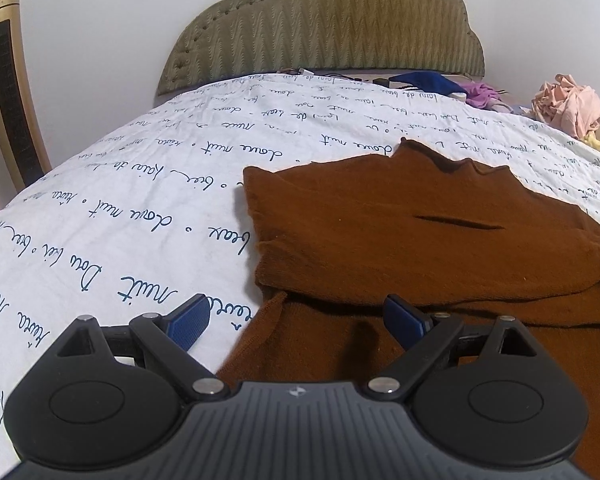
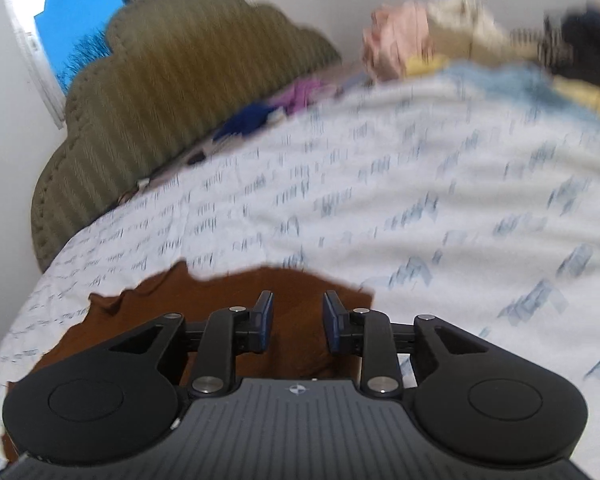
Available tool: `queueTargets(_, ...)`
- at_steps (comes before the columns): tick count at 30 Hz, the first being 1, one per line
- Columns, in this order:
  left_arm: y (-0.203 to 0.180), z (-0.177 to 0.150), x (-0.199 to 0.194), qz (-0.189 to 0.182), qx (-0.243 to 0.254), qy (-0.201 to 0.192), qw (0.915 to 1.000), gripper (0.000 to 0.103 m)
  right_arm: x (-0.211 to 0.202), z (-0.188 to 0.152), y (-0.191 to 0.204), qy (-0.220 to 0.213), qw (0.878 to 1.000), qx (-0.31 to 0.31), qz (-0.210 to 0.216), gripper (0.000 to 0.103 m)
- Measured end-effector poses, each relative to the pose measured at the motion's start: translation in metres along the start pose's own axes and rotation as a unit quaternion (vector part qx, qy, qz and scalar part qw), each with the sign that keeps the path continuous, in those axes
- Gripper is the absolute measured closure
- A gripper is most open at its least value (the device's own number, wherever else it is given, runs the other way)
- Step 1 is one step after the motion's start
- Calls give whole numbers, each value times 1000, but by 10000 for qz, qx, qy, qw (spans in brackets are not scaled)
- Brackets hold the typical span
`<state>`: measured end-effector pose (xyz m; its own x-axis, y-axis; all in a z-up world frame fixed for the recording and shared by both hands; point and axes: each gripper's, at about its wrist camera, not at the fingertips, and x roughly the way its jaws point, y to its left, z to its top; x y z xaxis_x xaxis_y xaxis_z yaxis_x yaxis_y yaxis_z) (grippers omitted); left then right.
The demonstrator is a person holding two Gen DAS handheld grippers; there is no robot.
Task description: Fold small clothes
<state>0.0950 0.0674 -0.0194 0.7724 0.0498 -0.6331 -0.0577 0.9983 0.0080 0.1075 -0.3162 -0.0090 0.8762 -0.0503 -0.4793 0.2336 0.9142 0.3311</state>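
Note:
A brown knit garment (image 1: pixel 400 232) lies flat on the white bedspread with blue script (image 1: pixel 120 200), one part folded over the rest. My left gripper (image 1: pixel 296 320) is wide open and empty, low over the garment's near left edge. In the right wrist view, which is blurred by motion, the same brown garment (image 2: pixel 220 292) lies under and ahead of my right gripper (image 2: pixel 296 320). Its jaws stand partly open with a gap between the blue pads, holding nothing.
A padded olive headboard (image 1: pixel 324 20) stands at the far end. A pile of loose clothes, pink (image 1: pixel 568 104), purple and blue, lies at the far right of the bed and shows in the right wrist view (image 2: pixel 452 36). A gold tower appliance (image 1: pixel 8 88) stands at left.

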Motion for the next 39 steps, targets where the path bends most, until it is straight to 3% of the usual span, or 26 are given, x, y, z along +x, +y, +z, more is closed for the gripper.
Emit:
queueTargets(2,-1,0,1,-9,-4,10,10000,9,-8,-1,9,-9,9992,-327,224,68)
queueTargets(5,-1,0,2,-24,-33,49,10000,9,-4,-11,26,412,9946,-758,574,54)
queueTargets(8,-2,-2,1,-25,-29,71,10000,9,9,-22,32,793,9921,-908,353,54)
queueTargets(11,-1,-2,-1,-13,-21,50,10000,9,8,-26,28,801,9934,-803,165,54)
queueTargets(13,0,-2,-2,-15,-32,56,10000,9,0,-27,29,698,9945,-748,220,46)
queueTargets(15,0,-3,-2,-35,-58,80,9999,9,-11,-29,32,557,9946,-845,246,30)
queueTargets(20,-3,-8,-8,-184,-106,150,9997,9,-34,-40,40,467,9918,-1149,316,26)
queueTargets(39,-14,-37,-21,-52,182,92,9998,9,-82,-94,27,654,9940,-707,518,17)
